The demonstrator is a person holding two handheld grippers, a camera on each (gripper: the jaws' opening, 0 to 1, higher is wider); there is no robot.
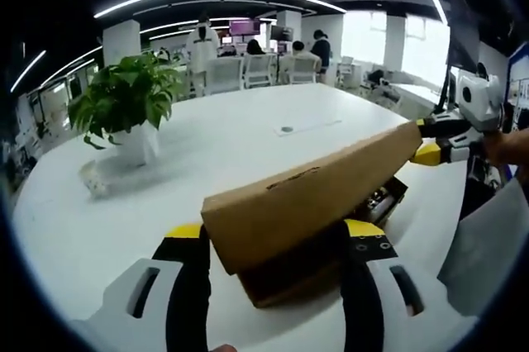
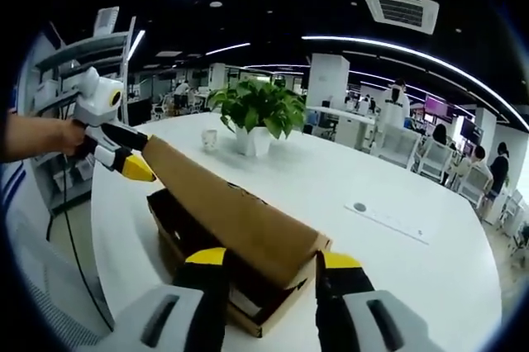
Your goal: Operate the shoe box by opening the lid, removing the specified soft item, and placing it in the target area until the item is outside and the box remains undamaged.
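On the white worktop (image 1: pixel 248 145), at about ten o'clock in the left gripper view, a potted plant (image 1: pixel 124 104) stands in a white pot, well apart from the shoe box (image 1: pixel 285 273) that sits near the bottom centre. The box's brown cardboard lid (image 1: pixel 306 203) is raised off the box and slants from six o'clock up toward two o'clock. The left tongs (image 1: pixel 273 244) rise at six o'clock with their yellow-tipped jaws on either side of the lid's near end, clenched on it. At three o'clock the right tongs (image 1: pixel 430 141) clasp the lid's far end, held by a person's hand. In the right gripper view, the left tongs (image 2: pixel 132 162) appear at nine o'clock pinching the far end of the lid (image 2: pixel 231 211); the open box (image 2: pixel 178 220) lies beneath it on the worktop (image 2: pixel 397 244), dark inside, its contents too dim to make out. The right tongs (image 2: pixel 269 265) at six o'clock close on the lid's near end. The plant (image 2: pixel 256 112) stands at twelve o'clock, beyond the box.
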